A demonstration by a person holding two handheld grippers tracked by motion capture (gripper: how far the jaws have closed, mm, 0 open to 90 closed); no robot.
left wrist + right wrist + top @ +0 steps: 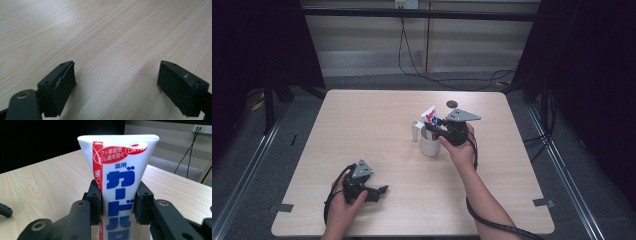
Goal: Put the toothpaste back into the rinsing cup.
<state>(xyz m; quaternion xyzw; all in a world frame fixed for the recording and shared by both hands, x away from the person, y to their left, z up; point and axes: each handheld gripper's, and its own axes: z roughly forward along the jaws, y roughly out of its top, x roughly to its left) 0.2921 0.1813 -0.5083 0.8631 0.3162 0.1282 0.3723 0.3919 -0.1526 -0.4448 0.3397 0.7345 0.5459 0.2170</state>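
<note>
Toothpaste tube (120, 172) stands upright, clamped in your right hand-held gripper (435, 127) over the white cup (429, 145) near the desk's (377, 115) centre. At seven o'clock, your left hand-held gripper (381, 190) rests low, jaws apart and empty.

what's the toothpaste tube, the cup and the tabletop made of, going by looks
Toothpaste tube: likely soft glossy plastic; flat crimped end, printed skin with sheen. Cup: plain white, maybe ceramic or plastic, too small to tell. Tabletop: pale wood-grain, probably smooth laminate, given its even streaks and soft glare.
</note>
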